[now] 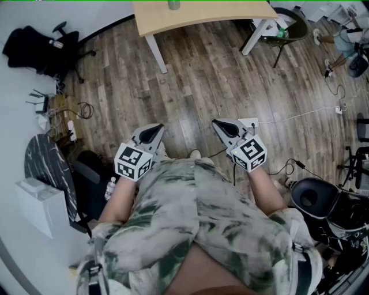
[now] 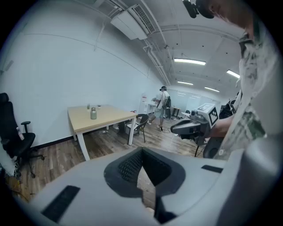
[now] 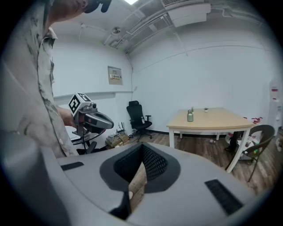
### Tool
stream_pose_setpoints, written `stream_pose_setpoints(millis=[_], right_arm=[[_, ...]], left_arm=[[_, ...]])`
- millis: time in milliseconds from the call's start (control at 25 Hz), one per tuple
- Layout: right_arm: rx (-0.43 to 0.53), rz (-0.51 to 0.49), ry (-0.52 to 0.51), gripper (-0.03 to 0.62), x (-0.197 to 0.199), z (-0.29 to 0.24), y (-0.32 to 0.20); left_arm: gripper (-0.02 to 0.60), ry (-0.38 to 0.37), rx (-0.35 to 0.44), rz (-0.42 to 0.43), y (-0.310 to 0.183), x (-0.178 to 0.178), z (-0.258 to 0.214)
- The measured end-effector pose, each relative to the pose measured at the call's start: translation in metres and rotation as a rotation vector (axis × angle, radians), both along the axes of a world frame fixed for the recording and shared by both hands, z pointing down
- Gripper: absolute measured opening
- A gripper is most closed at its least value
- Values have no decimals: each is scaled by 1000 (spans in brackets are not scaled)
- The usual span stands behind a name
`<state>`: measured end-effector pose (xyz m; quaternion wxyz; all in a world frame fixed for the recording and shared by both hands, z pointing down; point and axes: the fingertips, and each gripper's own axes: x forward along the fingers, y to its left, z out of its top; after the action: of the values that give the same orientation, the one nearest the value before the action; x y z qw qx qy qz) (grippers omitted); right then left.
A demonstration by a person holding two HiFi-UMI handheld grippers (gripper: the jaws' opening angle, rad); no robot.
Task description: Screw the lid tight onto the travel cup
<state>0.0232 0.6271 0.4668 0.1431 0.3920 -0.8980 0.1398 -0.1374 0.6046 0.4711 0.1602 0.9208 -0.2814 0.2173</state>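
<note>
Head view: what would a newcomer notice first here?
The left gripper and right gripper, each with a marker cube, are held side by side over the wood floor, both shut and empty. Next comes the cup, standing on the table at the top edge, far from both grippers. A black chair sits at upper left.

A green-and-white camouflage shirt [image 1: 196, 230] is worn; grey left tongs [image 1: 153, 132] and right tongs [image 1: 225, 127] bear black-and-white marker cubes [image 1: 134, 161].
</note>
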Motion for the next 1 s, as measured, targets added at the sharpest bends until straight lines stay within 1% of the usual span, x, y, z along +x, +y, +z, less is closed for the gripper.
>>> stream_pose_setpoints(millis=[240,480,560,640,800,840,1000], right_arm=[[2,-16,7,20,9,-3,10],[3,-34,-1,20,36,0,-5],[2,-38,-4,20,33,0,-7],[11,-44,-6,20,26,-3,-9],[49,-36,-10,22,24,-8,-29],[55,-29,-11,28,25,-9,-37],[69,7,-12,119,20,-9,-68]], left_arm=[[23,2,13,0,5,12,-6],[23,-6,16,10,-8,47,-7],[23,-2,13,16,-9,45,-8],[23,-2,27,23,-12,40,-11],[25,13,48,13,-36,36,-14],[26,18,51,12,-43,36,-14],[28,38,67,1,-75,27,-11]])
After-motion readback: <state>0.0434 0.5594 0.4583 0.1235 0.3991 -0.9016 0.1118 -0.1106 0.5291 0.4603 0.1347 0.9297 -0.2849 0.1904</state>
